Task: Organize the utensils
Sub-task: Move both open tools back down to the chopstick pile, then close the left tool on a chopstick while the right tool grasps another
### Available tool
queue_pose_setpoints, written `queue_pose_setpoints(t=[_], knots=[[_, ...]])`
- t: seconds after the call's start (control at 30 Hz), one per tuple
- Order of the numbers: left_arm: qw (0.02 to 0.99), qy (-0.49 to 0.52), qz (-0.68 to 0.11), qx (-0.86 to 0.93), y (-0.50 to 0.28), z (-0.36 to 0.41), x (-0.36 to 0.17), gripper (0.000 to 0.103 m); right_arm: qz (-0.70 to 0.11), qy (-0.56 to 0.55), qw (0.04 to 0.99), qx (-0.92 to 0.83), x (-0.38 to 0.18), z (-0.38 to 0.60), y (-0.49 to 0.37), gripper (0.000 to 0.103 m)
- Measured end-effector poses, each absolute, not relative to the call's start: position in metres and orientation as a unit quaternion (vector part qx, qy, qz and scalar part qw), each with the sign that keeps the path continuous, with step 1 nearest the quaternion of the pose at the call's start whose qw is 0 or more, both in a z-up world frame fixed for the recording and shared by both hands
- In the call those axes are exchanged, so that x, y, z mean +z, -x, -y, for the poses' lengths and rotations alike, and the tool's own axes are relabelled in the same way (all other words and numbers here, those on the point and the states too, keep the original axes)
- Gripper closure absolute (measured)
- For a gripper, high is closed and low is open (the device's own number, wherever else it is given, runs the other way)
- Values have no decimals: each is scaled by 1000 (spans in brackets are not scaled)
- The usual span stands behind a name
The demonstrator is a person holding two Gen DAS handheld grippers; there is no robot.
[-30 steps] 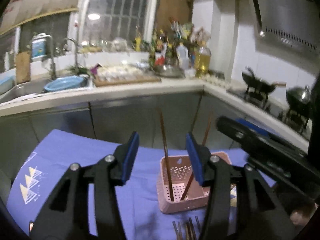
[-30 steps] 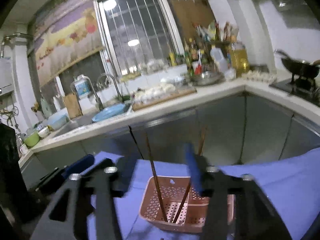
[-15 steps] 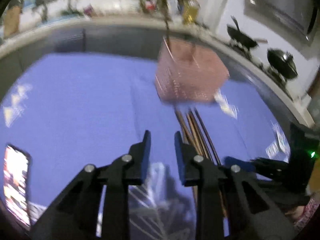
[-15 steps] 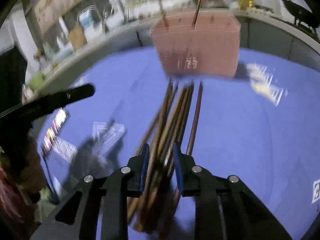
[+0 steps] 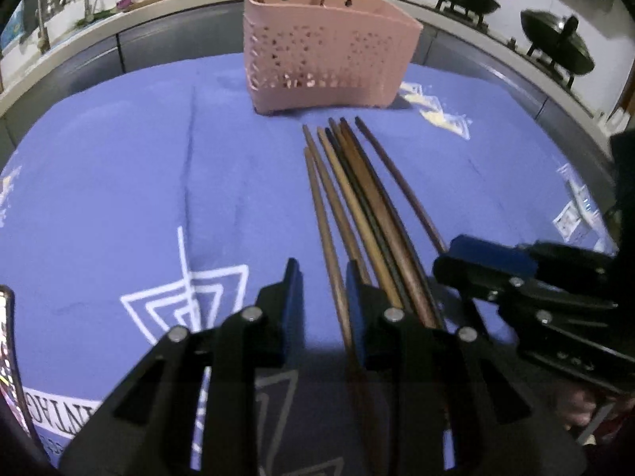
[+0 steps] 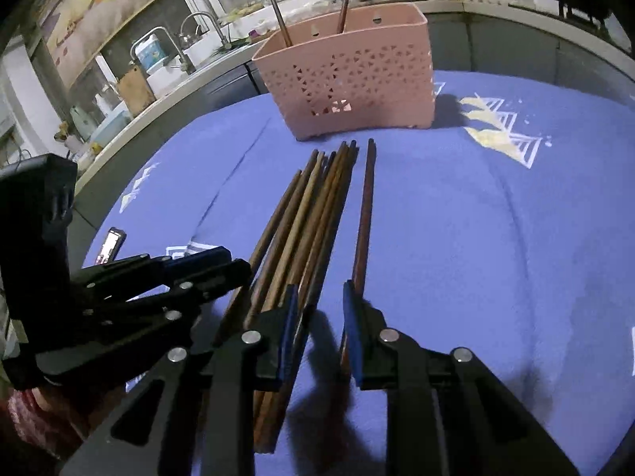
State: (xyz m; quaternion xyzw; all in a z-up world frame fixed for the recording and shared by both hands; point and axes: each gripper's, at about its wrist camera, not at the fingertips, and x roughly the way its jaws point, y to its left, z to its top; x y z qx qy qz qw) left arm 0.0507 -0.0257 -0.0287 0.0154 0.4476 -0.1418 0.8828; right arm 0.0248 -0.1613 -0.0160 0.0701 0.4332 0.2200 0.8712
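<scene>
Chopsticks (image 5: 357,206) lay in a loose bundle on the blue cloth (image 5: 119,182), slim wooden sticks tapering to narrow tips that pointed toward 12 o'clock, at the pink basket (image 5: 325,59). Seven could be counted in the left wrist view, shades running from pale tan to nearly black (one (image 6: 363,222) lay slightly apart at the 3 o'clock side of the bundle in the right wrist view). Their thick ends were hidden under the gripper fingers, so the count stayed uncertain.

Two more chopsticks (image 6: 278,12) stood tilted inside the basket, a rectangular plastic holder with perforated walls and small feet, just beyond the tips of the lying bundle.

The left gripper (image 5: 323,297) hovered low with its blue-padded jaws apart, straddling the leftmost stick; whether the pads touched it could not be told. The right gripper (image 6: 319,317) likewise stood with jaws apart, its gap falling on bare cloth between the bundle and the lone stick.

The cloth was smooth, creased once, printed with white triangle patterns. A lit phone (image 6: 111,244) lay at the 9 o'clock edge, partly cut off. Two dark woks (image 5: 555,43) sat on the counter at 2 o'clock.
</scene>
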Motion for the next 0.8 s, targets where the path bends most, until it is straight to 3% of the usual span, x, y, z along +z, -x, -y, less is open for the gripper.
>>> queue_pose_setpoints(t=[0.17,0.27,0.3,0.33,0.6,0.73,0.8], knots=[[893,-60,-430,-119,-50,37,-32,81,-434,-53,877,198,-23,161,-29,79],[896,-68,-422,-122,-53,39,-32,95,-432,-44,880,192,-25,163,-33,79],[895,-67,-422,-124,-56,38,-31,96,-432,-36,881,193,-26,162,-34,82],[895,-66,-424,-125,-58,37,-31,97,-433,-31,881,190,-26,162,-35,93],[885,-14,-454,-107,-75,-2,-27,96,-458,-66,866,191,-28,191,-34,97],[882,-23,-457,-113,-93,-1,-23,72,-463,-55,865,184,-23,187,-56,96],[883,-45,-455,-110,-108,4,-23,71,-464,-45,864,190,-23,182,-74,96]])
